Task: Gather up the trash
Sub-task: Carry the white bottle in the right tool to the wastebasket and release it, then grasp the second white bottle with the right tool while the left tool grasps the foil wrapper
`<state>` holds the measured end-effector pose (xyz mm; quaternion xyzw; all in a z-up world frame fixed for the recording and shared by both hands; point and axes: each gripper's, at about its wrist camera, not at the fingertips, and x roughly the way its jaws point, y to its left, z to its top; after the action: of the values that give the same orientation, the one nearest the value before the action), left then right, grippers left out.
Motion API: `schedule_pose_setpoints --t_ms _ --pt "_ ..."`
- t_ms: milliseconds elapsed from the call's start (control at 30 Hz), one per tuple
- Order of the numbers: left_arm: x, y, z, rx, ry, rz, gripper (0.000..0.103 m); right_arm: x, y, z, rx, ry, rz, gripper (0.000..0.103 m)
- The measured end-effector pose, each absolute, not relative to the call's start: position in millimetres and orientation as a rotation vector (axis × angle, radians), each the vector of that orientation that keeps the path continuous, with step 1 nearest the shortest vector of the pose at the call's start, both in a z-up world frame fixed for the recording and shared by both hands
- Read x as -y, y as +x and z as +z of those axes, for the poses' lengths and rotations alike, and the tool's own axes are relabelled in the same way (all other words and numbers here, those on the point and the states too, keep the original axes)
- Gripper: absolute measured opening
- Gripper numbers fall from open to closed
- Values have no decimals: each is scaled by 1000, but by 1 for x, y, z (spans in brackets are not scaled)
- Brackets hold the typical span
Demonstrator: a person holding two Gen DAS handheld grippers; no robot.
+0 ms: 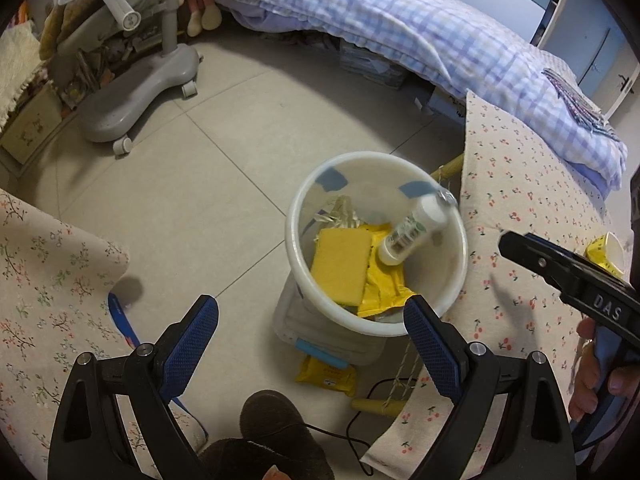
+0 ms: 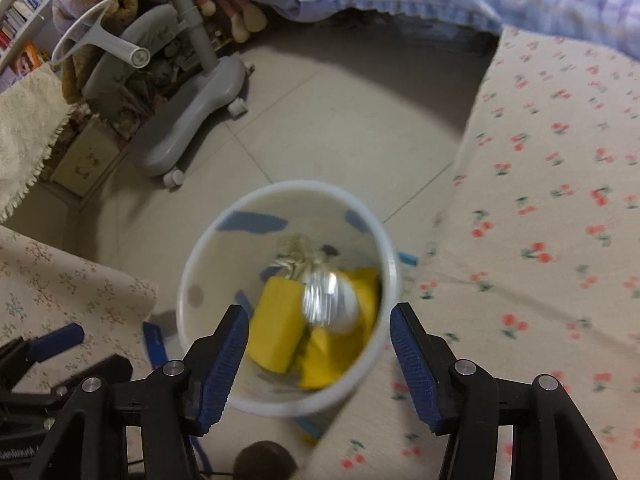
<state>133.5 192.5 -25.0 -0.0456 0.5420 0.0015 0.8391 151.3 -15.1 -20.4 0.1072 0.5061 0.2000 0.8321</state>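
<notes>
Trash bottle [image 1: 412, 232] leans inside the white bin [image 1: 456, 248] on the floor, over a yellow sponge [image 1: 342, 266]. Your left gripper [image 1: 312, 342] and right gripper [image 2: 318, 354] both have fingers wide, empty. Bottle looks light, stiff, slick (grip mid-body).

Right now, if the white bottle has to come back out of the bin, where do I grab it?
Grip the white bottle across its labelled middle, coming from straight above through the bin opening. It lies tilted, upper end against the far wall, body exposed above the yellow sponge.
</notes>
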Motion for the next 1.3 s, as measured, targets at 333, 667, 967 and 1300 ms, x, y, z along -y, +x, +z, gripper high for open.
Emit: schedule_pose_setpoints --t_ms 333,667,967,1300 --pt "-154 129 -11 -1130 -79 -60 95 67 124 -4 -1107 271 303 66" --pt "-106 128 -8 -1153 -48 -139 95 149 91 15 -1084 317 167 71" --pt "-76 124 -9 -1168 -6 -189 95 220 60 8 -1121 340 30 73" --pt "-47 117 -12 -1179 43 -226 95 241 35 -35 -1249 349 -25 72"
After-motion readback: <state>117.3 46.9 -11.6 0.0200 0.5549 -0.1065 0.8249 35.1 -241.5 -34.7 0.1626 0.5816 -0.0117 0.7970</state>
